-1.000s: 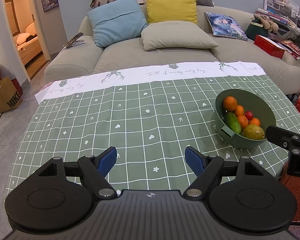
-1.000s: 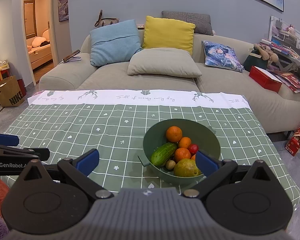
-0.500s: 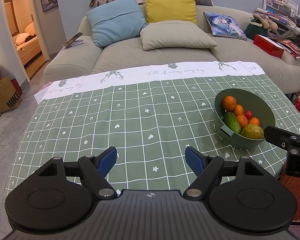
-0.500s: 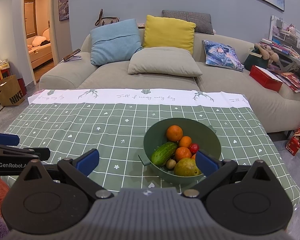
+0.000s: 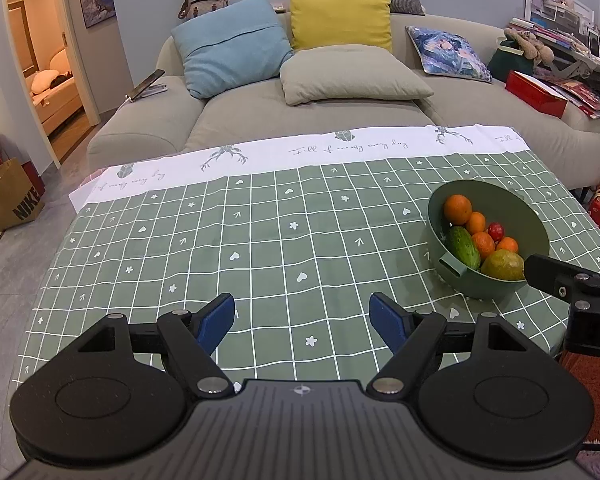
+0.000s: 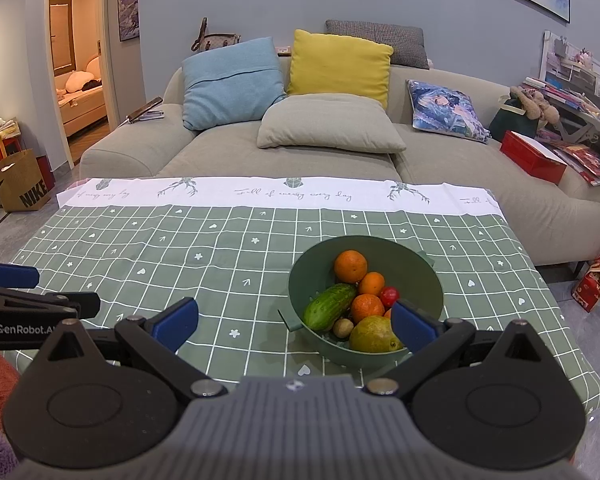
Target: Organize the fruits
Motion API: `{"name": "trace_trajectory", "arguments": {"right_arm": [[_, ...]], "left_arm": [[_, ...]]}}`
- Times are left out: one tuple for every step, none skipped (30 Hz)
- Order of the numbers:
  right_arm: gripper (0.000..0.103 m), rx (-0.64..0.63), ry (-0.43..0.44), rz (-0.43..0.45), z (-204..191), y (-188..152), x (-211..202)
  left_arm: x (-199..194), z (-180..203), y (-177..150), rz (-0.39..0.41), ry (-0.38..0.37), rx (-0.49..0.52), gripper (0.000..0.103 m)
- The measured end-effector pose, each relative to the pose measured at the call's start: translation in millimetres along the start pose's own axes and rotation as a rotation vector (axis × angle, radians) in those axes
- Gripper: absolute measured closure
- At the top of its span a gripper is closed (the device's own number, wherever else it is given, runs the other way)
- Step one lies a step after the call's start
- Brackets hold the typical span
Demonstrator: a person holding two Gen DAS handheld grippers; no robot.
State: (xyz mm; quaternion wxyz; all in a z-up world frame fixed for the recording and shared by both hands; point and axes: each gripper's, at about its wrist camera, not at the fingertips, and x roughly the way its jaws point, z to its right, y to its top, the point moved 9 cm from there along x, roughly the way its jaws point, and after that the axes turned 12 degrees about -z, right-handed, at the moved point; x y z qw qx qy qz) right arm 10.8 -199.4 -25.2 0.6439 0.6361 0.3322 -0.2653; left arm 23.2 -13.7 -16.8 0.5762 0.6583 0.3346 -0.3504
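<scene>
Hovering over the near edge of a table spread with a green checked cloth, the left gripper has its blue-padded jaws spread wide with nothing between them, only bare cloth under the gap. To its right in the left wrist view, a green bowl sits near the table's right side, and part of the right gripper cuts in at the frame's right edge, just beside the bowl's near rim.

The right wrist view looks nearly straight at the bowl and shows more of what lies in it. A cucumber lies slanted on the left side of the pile. Beside it are three oranges: a large one at the back, a smaller one just in front, and another touching the cucumber. A small red fruit sits to their right. At the front, a small brown fruit rests against a yellow-green mango; that brown fruit does not show in the left wrist view, where the cucumber and mango cover that spot. The left view in turn shows a fourth orange clearly, which the right gripper's finger mostly hides from its own camera.

The right gripper is likewise wide open and empty, its right finger overlapping the bowl's near rim in the picture; whether it touches cannot be told. The left gripper's tip shows at this view's left edge.

A sofa with cushions stands behind the table.
</scene>
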Motion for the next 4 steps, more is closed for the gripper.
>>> {"name": "trace_trajectory", "arguments": {"right_arm": [[0.005,0.0,0.0,0.0,-0.1,0.0,0.0],[0.005,0.0,0.0,0.0,-0.1,0.0,-0.1],[0.005,0.0,0.0,0.0,-0.1,0.0,0.0],[0.005,0.0,0.0,-0.001,-0.2,-0.1,0.1]], "left_arm": [[-0.3,0.1,0.0,0.001,-0.001,0.001,0.013],[-0.5,0.3,-0.2,0.003,-0.003,0.002,0.013],[-0.7,0.4,-0.2,0.004,-0.004,0.002,0.013],[-0.7,0.5,-0.4,0.004,-0.003,0.003,0.013]]}}
